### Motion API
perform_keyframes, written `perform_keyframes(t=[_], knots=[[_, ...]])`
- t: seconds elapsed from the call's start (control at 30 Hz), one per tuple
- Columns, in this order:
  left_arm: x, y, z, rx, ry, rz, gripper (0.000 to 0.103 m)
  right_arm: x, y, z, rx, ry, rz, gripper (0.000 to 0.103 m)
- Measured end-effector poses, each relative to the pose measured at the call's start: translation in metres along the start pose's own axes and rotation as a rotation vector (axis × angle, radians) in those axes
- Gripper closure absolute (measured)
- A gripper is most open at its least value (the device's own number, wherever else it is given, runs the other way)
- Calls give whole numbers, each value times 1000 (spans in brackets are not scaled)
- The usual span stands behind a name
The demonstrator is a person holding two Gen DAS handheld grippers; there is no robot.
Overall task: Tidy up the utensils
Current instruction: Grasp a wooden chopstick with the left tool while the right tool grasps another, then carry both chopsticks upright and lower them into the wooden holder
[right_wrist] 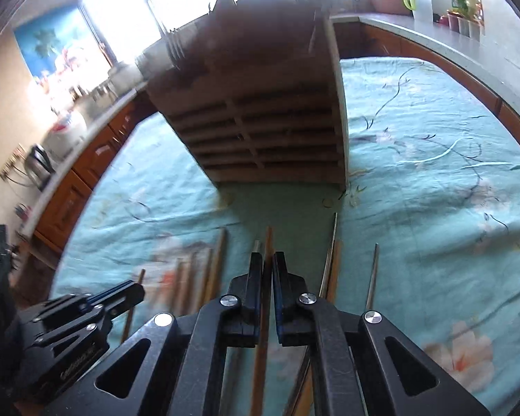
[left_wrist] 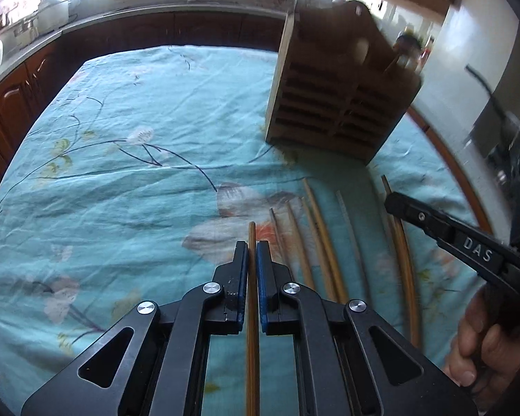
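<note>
With both grippers clamped, each has one chopstick: left gripper is pinched tight on a bamboo stick that runs straight along its finger line, tip poking out at 12 o'clock past the pads; right gripper is likewise closed on a darker stick, same alignment, tip at 12. Holder stands on the cloth at about 1 o'clock from the left gripper and near 12 from the right one, whose view looks up its slatted face. Judgement: right hand is the nearer and better lined up, since its stick's long axis already points at the holder; left needs a swing toward 1 o'clock first. Both sticks lie roughly flat along the fingers, so either needs tipping tip-down over the top openings before release. Loose sticks lie on the cloth at 1–2 o'clock of the left gripper, between the two grippers, long axes roughly parallel to the held ones; more lie to the right of the right gripper. Holder top is blurred, so I can't tell which slot is free. Risk: thin sticks may pivot in the pads when tilted.
</note>
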State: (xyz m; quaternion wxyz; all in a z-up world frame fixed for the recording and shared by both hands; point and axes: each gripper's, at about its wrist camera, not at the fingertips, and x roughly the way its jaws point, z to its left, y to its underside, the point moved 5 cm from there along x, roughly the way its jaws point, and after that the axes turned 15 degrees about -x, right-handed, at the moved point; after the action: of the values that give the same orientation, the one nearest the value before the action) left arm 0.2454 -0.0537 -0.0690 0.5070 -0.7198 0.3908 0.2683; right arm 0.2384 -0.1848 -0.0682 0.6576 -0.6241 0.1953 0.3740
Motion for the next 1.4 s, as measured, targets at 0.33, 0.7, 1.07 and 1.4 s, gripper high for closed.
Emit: perform_keyframes(t=[0.33, 0.7, 1.07, 1.4], knots=[[-82, -9, 2, -33, 124, -118, 99, -83, -10, 15, 1, -50, -147, 98], [-149, -35, -5, -52, 210, -254, 99, -148, -42, 25, -18, -16, -329, 98], [-164, -51, -13, -65, 226, -311, 99, -173, -66, 14, -13, 18, -411, 98], [-184, -96, -34, -60, 260, -415, 99, -189, -101, -3, 6, 74, -512, 98]])
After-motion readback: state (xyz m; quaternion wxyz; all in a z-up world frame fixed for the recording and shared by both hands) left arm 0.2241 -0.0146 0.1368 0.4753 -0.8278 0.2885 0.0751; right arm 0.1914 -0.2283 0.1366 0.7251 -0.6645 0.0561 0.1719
